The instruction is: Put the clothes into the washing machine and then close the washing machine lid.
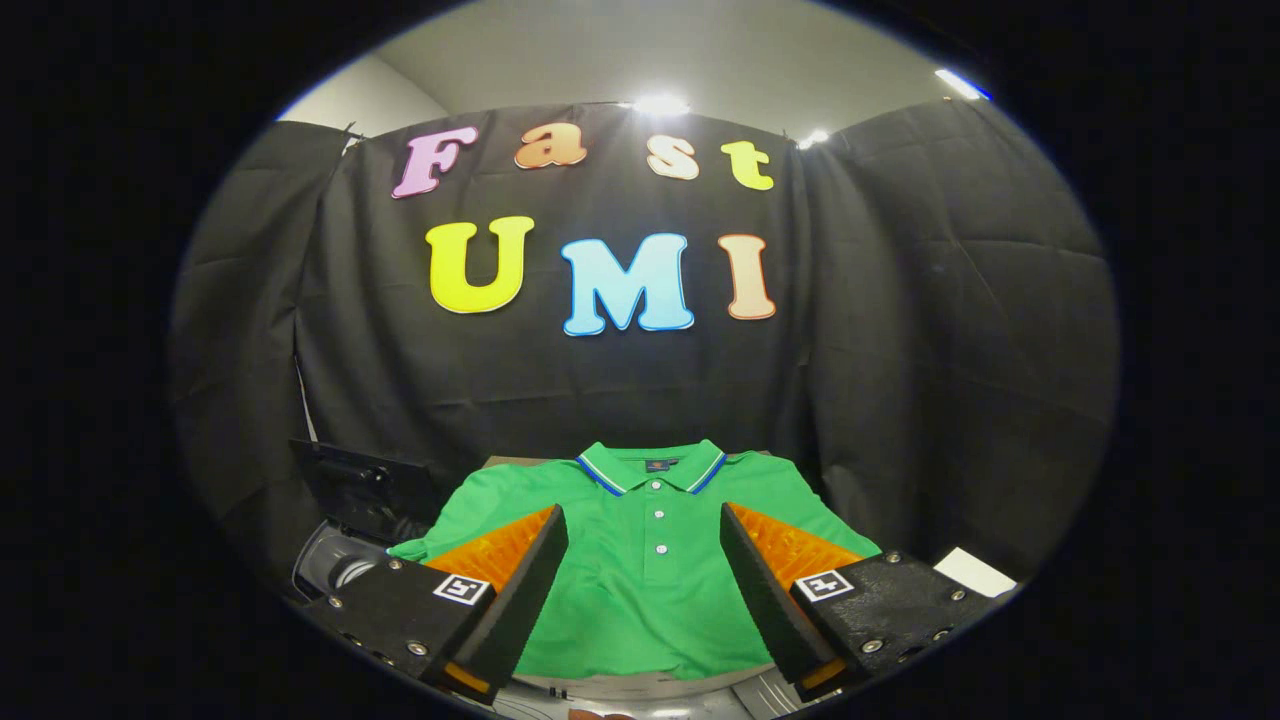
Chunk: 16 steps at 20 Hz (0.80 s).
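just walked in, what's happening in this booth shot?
A person is holding a handheld gripper over a green polo shirt that lies spread flat, collar away from the camera. The fingers are open, one to each side of the button placket, above the fabric and gripping nothing. A dark machine with a raised lid sits just left of the shirt, likely the washing machine. The shirt has not been picked up yet, so the loading has not started.
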{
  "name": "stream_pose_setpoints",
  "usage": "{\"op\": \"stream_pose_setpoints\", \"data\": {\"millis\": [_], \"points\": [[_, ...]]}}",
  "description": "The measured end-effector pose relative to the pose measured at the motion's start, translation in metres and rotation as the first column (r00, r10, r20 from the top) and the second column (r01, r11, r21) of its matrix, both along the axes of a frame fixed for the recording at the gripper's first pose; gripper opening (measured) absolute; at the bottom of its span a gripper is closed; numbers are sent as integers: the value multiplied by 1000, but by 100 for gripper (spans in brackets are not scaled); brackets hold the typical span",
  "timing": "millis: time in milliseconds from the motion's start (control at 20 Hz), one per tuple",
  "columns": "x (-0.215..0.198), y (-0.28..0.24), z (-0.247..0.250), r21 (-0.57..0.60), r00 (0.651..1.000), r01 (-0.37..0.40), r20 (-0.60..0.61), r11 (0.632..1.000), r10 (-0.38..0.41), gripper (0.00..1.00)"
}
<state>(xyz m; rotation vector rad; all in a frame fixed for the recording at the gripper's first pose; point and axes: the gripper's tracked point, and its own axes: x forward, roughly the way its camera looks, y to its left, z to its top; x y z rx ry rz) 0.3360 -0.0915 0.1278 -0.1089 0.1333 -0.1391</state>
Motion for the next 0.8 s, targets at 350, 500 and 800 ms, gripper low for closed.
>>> {"op": "stream_pose_setpoints", "data": {"millis": [350,500,800], "points": [[60,-22,-30,11,988,-10,-153,1000,11,95],[74,-20,-43,40,977,-27,-212,999,35,96],[84,-18,-73,44,936,-37,-347,998,50,95]]}}
